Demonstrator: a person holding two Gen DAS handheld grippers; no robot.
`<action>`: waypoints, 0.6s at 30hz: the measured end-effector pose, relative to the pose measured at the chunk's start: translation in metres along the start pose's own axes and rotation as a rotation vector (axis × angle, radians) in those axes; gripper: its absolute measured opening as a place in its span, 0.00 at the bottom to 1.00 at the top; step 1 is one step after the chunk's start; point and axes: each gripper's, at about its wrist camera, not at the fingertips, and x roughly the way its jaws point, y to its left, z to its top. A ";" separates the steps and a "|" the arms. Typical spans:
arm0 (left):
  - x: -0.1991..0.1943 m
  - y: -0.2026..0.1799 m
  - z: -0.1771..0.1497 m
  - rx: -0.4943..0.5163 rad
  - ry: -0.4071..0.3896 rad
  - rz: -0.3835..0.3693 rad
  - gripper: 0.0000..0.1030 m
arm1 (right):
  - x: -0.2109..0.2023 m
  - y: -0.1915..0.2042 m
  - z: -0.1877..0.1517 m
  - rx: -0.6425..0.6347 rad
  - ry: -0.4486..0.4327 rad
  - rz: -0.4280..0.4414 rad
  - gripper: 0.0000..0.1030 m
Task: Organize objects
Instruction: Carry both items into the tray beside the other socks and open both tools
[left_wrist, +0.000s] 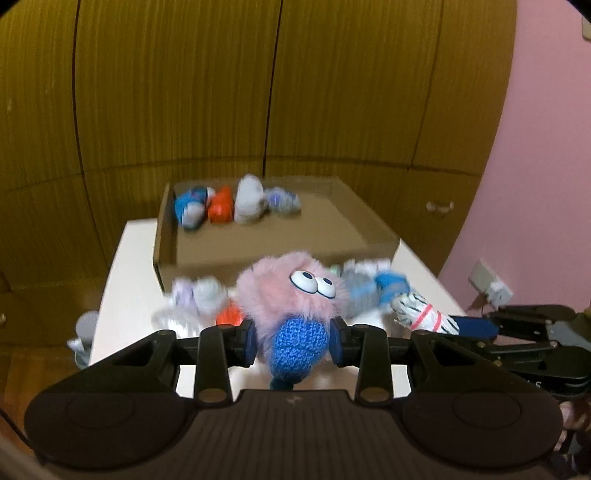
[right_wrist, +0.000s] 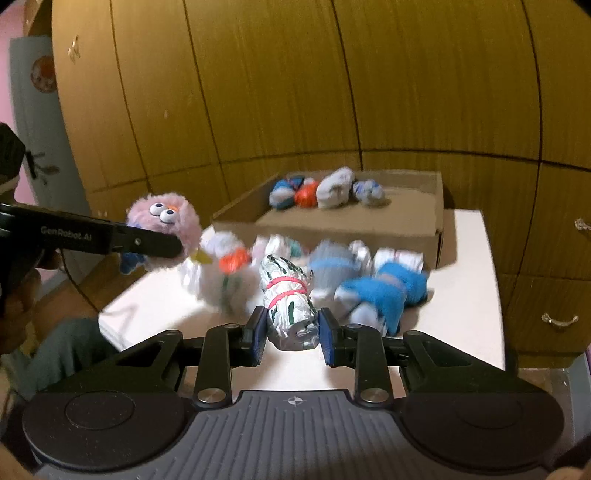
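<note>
Nearest the lens, the left gripper (left_wrist: 292, 341) is clenched on a fuzzy pink toy (left_wrist: 291, 295) with bulging white eyes and a blue knitted part, which is pinched between the blue pads (left_wrist: 249, 341) and held above the near edge of the white table (left_wrist: 122, 273). The right gripper (right_wrist: 291, 334) is clamped on a white rolled sock bundle (right_wrist: 290, 299) — marked with green and bound by a red band — which is seen raised over the table's near side. In the right wrist view, the toy (right_wrist: 166, 221) is shown at the left, carried clear of the tabletop (right_wrist: 476, 295).

Behind both grippers, a loose heap of rolled socks lies on the table: a white-and-orange bundle (right_wrist: 229, 273), a grey-and-blue bundle (right_wrist: 332, 266) and a bright blue bundle (right_wrist: 388, 291), blurred by motion. Just beyond the heap, an open cardboard box (left_wrist: 166, 254) is set on the table's far half. Four sock bundles (left_wrist: 236, 201) are lined up along its back wall — blue, orange, grey and pale. Wooden cupboard doors (left_wrist: 332, 92) fill the background.
</note>
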 end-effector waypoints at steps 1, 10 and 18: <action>0.000 0.001 0.007 -0.002 -0.011 -0.002 0.32 | -0.001 -0.003 0.006 0.005 -0.008 0.002 0.34; 0.012 0.003 0.064 -0.016 -0.070 -0.048 0.32 | 0.000 -0.042 0.066 0.041 -0.065 0.010 0.34; 0.057 -0.010 0.120 -0.023 -0.034 -0.128 0.32 | 0.024 -0.098 0.123 0.123 -0.057 0.008 0.34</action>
